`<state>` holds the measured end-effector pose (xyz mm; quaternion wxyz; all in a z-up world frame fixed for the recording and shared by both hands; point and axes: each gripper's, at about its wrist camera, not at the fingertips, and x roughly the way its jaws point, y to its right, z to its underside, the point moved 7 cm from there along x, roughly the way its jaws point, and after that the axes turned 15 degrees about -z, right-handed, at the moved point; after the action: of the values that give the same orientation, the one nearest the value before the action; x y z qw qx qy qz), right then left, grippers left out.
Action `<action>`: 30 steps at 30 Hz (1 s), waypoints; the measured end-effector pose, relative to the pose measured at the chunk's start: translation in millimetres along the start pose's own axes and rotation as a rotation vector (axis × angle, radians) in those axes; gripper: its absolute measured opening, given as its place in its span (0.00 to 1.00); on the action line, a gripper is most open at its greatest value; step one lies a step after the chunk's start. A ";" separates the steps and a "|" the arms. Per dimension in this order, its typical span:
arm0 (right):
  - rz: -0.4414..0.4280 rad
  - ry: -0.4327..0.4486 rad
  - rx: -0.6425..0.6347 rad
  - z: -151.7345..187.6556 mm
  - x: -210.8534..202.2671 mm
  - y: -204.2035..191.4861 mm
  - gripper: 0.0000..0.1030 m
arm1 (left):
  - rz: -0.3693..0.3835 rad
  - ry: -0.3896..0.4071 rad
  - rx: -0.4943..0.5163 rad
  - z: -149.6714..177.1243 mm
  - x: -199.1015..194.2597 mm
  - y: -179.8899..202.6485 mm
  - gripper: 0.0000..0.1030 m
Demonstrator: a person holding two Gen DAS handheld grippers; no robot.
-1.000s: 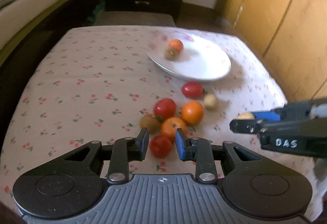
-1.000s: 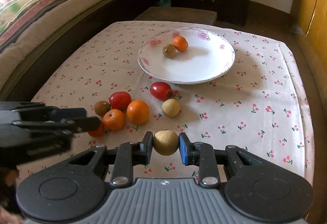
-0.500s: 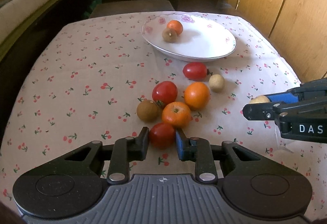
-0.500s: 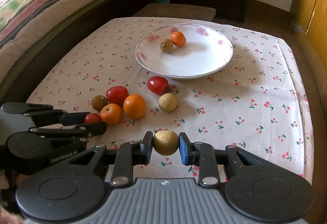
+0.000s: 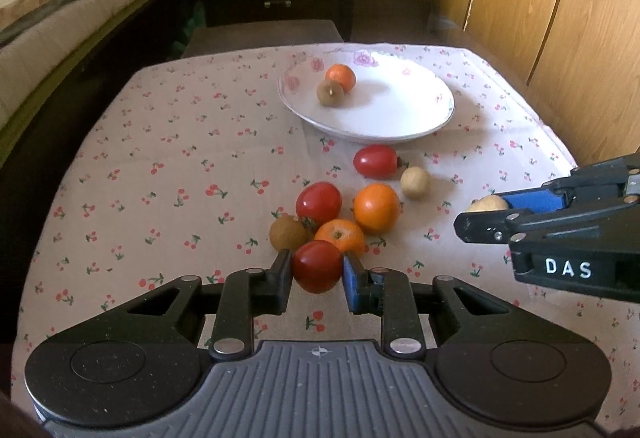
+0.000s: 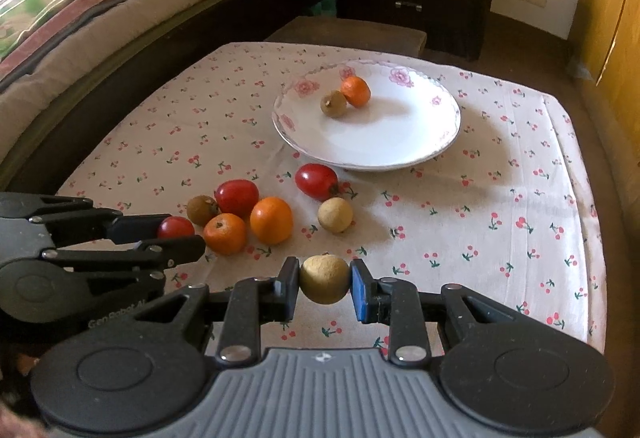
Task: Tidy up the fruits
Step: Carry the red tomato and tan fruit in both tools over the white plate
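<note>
Both grippers are loaded. The left gripper (image 5: 316,274) has its jaws clenched on a small red tomato (image 5: 317,266), and the right gripper (image 6: 324,284) grasps a pale tan round fruit (image 6: 324,279) squarely between its pads. Whether either fruit is lifted clear of the cloth-covered worktop (image 6: 500,230) cannot be told for sure.

The relation that matters now is to the white plate (image 6: 420,154), which lies at the far side, ahead of both jaws and slightly right of each. It already holds a small orange (image 6: 355,91) touching a brown fruit (image 6: 333,103) on its far-left part; the near and right part is bare. The right gripper looks the nearer of the two, with open cloth before it. The left one has the loose cluster straight ahead: an orange tomato (image 5: 340,236) just beyond its jaws, then further fruits. Its likely carry passes over these, so it needs height first.
</note>
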<state>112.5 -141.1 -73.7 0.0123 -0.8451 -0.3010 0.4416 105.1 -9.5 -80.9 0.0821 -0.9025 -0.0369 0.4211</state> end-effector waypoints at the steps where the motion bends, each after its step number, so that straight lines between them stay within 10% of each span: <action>1: 0.001 0.002 -0.003 -1.0 -0.1 -0.4 0.28 | -0.001 0.003 -0.002 -1.5 -1.1 -0.1 0.33; 30: -0.001 0.030 -0.034 -9.0 -3.9 -7.7 0.28 | -0.046 0.092 0.040 -23.2 -18.3 11.2 0.33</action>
<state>113.7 -134.6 -63.1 0.0025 -0.8516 -0.3087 0.4237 111.1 -25.7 -54.4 0.1114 -0.9181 -0.0454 0.3778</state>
